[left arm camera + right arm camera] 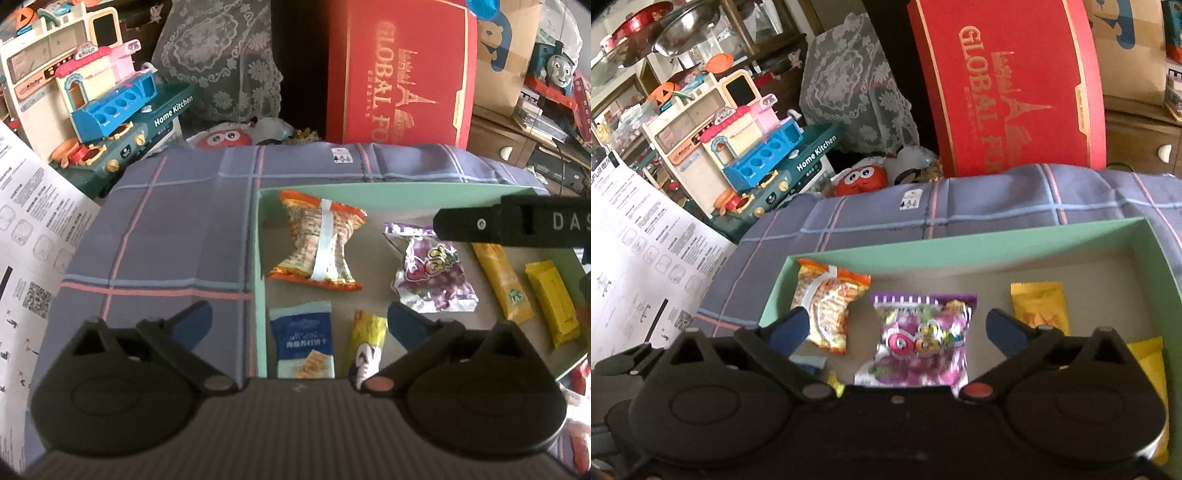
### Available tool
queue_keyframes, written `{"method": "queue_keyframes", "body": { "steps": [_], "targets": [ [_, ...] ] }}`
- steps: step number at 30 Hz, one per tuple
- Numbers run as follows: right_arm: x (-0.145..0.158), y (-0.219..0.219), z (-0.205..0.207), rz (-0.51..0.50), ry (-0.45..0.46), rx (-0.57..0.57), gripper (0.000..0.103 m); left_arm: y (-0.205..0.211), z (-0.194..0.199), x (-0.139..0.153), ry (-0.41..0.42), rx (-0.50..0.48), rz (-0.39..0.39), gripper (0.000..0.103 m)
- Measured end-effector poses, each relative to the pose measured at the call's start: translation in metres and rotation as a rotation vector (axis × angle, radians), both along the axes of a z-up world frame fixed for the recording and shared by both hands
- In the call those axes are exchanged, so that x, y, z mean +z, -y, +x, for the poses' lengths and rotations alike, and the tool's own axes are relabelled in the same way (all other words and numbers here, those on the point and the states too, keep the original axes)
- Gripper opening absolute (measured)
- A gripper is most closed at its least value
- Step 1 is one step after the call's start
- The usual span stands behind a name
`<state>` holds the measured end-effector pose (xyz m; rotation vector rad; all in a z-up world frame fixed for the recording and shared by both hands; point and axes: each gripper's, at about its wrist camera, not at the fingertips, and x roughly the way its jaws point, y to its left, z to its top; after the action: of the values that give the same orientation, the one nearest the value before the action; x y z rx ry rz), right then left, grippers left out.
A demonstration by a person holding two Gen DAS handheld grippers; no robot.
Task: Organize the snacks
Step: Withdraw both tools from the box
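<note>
Both grippers are held over the green tray [260, 236] with nothing between their fingers: the left gripper [299, 321] is spread wide above the tray's near left corner, and the right gripper [899, 326] is likewise spread apart, poised above the purple snack packet [919, 339] in the middle of the tray. Six snacks are seen lying flat inside the tray, apart from one another: the orange packet [319, 240] at the far left, the blue cracker packet [304, 339] and a small yellow wrapper [365, 343] at the near left, the purple packet in the middle, and two yellow bars [504, 284] to the right. No snack is seen on the plaid cloth [166, 229] outside the tray. Gathering therefore appears finished; what may remain is straightening or grouping, probably starting with the purple packet.
</note>
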<state>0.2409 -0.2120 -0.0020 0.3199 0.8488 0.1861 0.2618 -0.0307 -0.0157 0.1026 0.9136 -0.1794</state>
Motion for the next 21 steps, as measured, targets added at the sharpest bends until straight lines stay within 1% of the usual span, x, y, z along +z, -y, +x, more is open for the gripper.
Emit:
{"method": "queue_keyframes", "body": {
  "steps": [13,21],
  "targets": [
    [0.022,0.0,-0.045,0.005,0.01,0.023,0.103,0.002,-0.042,0.024,0.02,-0.025,-0.016,0.103],
    [0.035,-0.001,-0.085,0.021,0.026,0.039,0.103,-0.002,-0.077,0.036,0.027,-0.037,-0.023,0.103]
  ]
}}
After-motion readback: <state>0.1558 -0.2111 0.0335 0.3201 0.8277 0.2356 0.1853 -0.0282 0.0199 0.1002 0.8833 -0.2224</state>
